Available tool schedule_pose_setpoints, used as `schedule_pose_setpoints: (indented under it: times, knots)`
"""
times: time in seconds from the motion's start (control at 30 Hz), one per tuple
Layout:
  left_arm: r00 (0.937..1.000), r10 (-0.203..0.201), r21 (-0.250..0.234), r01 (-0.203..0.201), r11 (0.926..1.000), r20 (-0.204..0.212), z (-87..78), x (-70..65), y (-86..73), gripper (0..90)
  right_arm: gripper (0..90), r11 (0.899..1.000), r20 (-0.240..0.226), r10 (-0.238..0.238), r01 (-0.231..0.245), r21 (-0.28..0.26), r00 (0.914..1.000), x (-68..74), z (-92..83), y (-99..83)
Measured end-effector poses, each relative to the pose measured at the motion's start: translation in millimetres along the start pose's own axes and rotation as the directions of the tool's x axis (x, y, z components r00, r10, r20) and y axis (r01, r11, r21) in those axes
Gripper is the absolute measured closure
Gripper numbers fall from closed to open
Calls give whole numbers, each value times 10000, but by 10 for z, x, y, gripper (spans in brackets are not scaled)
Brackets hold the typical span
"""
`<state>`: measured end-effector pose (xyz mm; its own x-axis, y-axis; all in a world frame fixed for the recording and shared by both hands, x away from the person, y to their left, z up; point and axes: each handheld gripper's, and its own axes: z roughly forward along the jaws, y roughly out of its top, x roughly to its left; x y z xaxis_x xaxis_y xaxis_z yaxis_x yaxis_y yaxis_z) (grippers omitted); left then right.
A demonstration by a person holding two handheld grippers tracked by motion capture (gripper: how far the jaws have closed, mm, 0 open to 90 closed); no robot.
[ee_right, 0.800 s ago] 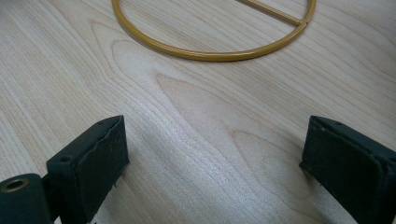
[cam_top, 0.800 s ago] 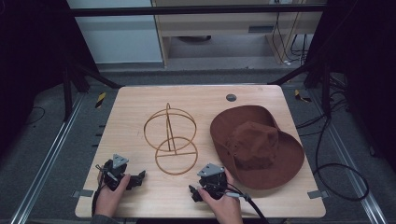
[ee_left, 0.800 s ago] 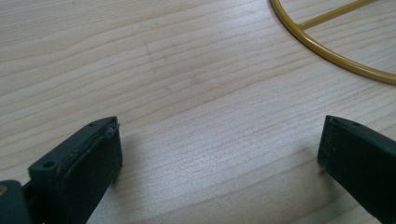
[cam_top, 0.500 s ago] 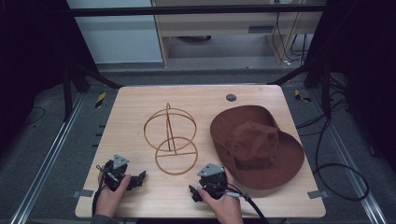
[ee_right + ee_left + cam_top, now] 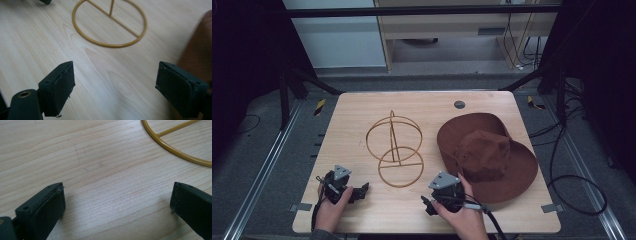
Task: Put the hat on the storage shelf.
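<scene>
Resting on pale grained wood table [image 5: 362,115]: round gold wire stand [image 5: 394,150], brown felt hat [image 5: 492,155].

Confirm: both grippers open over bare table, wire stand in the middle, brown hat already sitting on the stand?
Not quite. The brown hat is not on the wire stand; the high view shows it lying flat on the table beside the stand, to its right. The rest holds: left gripper and right gripper are both open over bare wood.
</scene>
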<state>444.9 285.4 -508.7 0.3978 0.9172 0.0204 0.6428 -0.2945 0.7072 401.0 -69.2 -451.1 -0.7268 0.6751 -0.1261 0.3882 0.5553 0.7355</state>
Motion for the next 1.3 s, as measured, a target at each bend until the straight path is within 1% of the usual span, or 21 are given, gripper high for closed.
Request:
schedule_pose_setpoints:
  times: [0.03, 0.07, 0.13, 0.23, 0.3, 0.33, 0.37, 0.4, 0.43, 0.47, 0.53, 0.57, 0.6, 0.63, 0.67, 0.7, 0.77, 0.97, 1.1, 1.23, 1.3]
  knots:
    - [10000, 2, 0, -2, 10000, 2, 0, 0, 0, 0, 154, 10000, 33, -38, 38, 15, 10000, -36, -99, 29]
    - [10000, -1, -1, 1, 10000, 0, 0, 0, 0, 0, 154, 10000, 33, -38, 38, 15, 10000, -36, -99, 29]
    - [10000, 5, 0, -5, 10000, -2, 0, 0, 0, 0, 152, 10000, -32, -11, 11, 48, 10000, -129, -296, 65]
    - [10000, 7, 0, -7, 10000, -2, 0, 0, 0, 0, 130, 9995, -76, 74, -72, 311, 9999, -313, -545, 89]
    - [10000, -2, -3, 2, 10000, -1, 1, 0, 1, 0, 112, 9985, 109, 158, -164, 528, 9998, -459, -696, 96]
    - [10000, 2, -2, -2, 10000, -5, 1, 1, 1, 0, 111, 9982, 147, 160, -169, 577, 9998, -504, -734, 94]
    - [10000, 6, -2, -6, 10000, -4, 1, 1, 1, 0, 111, 9963, 271, 249, -270, 811, 9993, -621, -826, 85]
    - [10000, 0, -3, 0, 10000, -1, 1, 0, 1, 0, 111, 9963, 271, 249, -270, 811, 9993, -621, -826, 85]
    - [10000, 1, -6, -1, 10000, -6, 1, 0, 0, 0, 121, 9954, 380, 372, -404, 866, 9986, -725, -907, 64]
    - [10000, 2, -4, -2, 10000, -24, -1, -2, -1, 0, 121, 9954, 380, 372, -404, 866, 9986, -725, -907, 64]
    - [10000, 7, -1, -7, 10000, -12, -1, -1, -1, 0, 123, 9929, 369, 598, -633, 1009, 9975, -819, -966, 38]
    - [10000, -1, -5, 1, 10000, -23, -1, -2, -1, 0, 128, 9920, 485, 646, -694, 1050, 9967, -859, -986, 24]
    - [10000, 4, -4, -4, 10000, -22, -1, -1, -1, 0, 135, 9894, 696, 588, -674, 1287, 9958, -930, -1029, 5]
    - [10000, 10, 0, -10, 10000, -23, -1, -1, -1, 0, 135, 9894, 696, 588, -674, 1287, 9958, -930, -1029, 5]
    - [10000, 4, 3, -4, 10000, -13, -1, -1, -1, 0, 148, 9881, 745, 706, -800, 1316, 9947, -1005, -1075, -7]
    - [10000, 3, 1, -3, 10000, -12, -1, -1, -1, 0, 148, 9881, 745, 706, -800, 1316, 9947, -1005, -1075, -7]
    - [10000, 0, -4, 0, 10000, -19, -1, -1, -1, 0, 150, 9849, 769, 909, -1011, 1407, 9929, -1089, -1119, 2]
    - [10000, 4, -2, -4, 10000, -7, 1, 0, 1, 0, 180, 9813, 1268, 770, -977, 1656, 9889, -1338, -1233, 113]
    - [10000, 2, -3, -2, 10000, -7, 1, 0, 1, 0, 212, 9761, 1446, 750, -1023, 1919, 9866, -1486, -1298, 186]
    - [10000, 3, -2, -3, 10000, -7, 1, 0, 1, 0, 210, 9715, 1442, 1001, -1280, 1994, 9845, -1605, -1344, 251]
    - [10000, 3, -1, -3, 10000, -10, 1, -1, 1, 0, 198, 9684, 1408, 951, -1244, 2160, 9855, -1642, -1344, 296]
